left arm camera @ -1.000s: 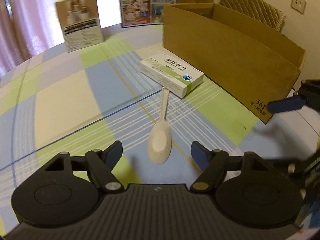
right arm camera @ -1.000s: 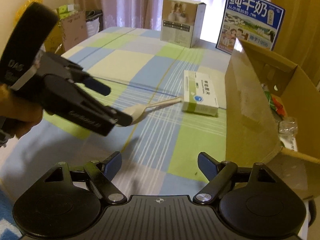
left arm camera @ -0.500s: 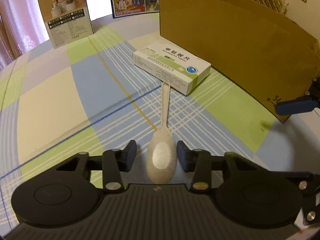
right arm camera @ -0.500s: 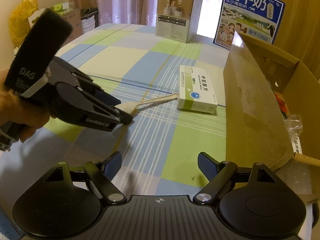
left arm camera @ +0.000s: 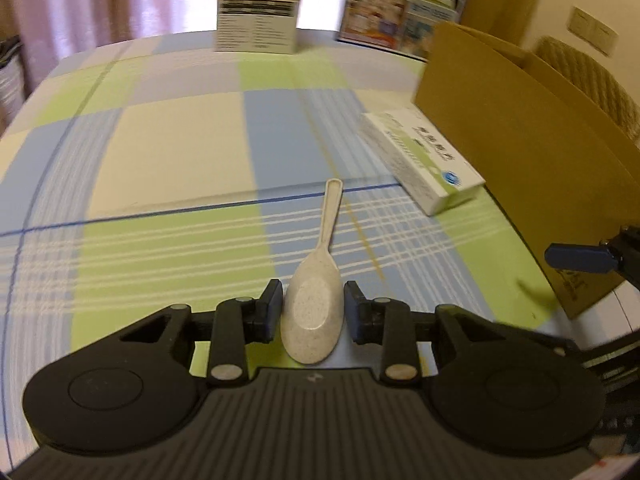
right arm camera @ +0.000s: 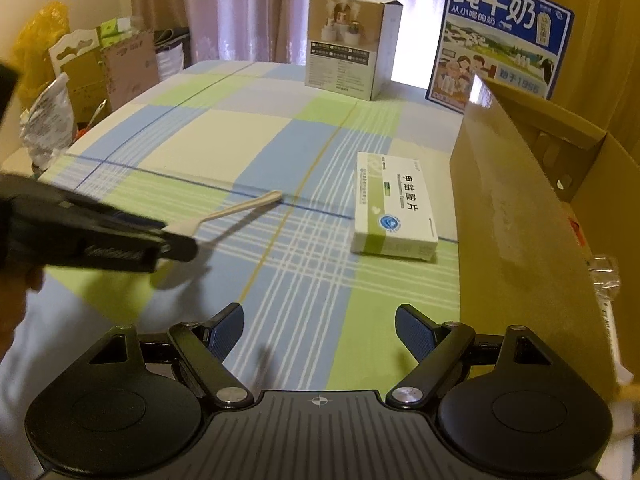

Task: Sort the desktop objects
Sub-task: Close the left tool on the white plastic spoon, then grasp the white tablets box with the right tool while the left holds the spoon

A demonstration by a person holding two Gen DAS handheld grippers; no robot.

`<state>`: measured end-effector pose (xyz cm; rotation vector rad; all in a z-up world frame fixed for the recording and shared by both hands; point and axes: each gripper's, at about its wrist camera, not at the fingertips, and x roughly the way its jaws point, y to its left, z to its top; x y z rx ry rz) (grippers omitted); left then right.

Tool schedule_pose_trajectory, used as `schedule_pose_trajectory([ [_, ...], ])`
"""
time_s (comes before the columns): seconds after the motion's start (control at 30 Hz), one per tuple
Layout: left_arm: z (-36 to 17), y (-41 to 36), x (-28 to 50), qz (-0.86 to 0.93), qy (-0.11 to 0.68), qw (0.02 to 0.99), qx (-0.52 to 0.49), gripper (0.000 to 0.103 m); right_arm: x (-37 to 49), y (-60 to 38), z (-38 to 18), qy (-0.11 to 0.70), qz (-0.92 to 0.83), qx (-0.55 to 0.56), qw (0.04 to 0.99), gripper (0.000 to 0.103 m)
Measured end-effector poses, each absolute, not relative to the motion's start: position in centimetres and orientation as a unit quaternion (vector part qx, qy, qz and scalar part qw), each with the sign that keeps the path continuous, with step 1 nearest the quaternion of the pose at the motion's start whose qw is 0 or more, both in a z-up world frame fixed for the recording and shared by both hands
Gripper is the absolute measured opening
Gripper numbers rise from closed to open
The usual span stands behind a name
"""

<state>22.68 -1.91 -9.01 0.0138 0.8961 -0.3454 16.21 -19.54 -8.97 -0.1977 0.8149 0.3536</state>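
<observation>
A pale speckled spoon (left arm camera: pixel 314 316) has its bowl between my left gripper's (left arm camera: pixel 313 306) blue pads, which press on both sides; the gripper is shut on it. Its handle (right arm camera: pixel 240 210) juts forward over the checked cloth, clear of the white-and-green medicine box (left arm camera: pixel 424 160) (right arm camera: pixel 394 208). That box lies flat beside the open cardboard box (left arm camera: pixel 520 152) (right arm camera: pixel 512 208). My right gripper (right arm camera: pixel 320 332) hovers open over the cloth with nothing between its fingers, near the cardboard box's front corner. One of its blue fingers (left arm camera: pixel 580 258) shows at the right edge of the left wrist view.
A tall white product box (right arm camera: pixel 348 44) and a blue milk carton (right arm camera: pixel 504 36) stand at the table's far edge. Wrapped items lie inside the cardboard box. Bags and cartons (right arm camera: pixel 80 72) pile up off the table's left side. A padded chair (left arm camera: pixel 588 80) stands behind.
My left gripper's jaws closed from wide open onto the spoon's bowl. The spoon's handle swung away from the medicine box. The right gripper stayed open and drifted slightly.
</observation>
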Motion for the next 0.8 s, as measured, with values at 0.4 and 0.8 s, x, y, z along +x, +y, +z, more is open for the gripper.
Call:
schedule_pose_trajectory([
  [0.4,-9.0,-1.0,22.3,-0.118,0.400,0.909,0.001,0.026,21.2,-18.6,-9.2,0.365,0.141,-0.097,0.915,0.081],
  [0.8,-10.4,-1.2,23.1,-0.156,0.397,0.904,0.024,0.054,25.4,-18.0,-11.6,0.350,0.091,-0.143,0.922,0.081],
])
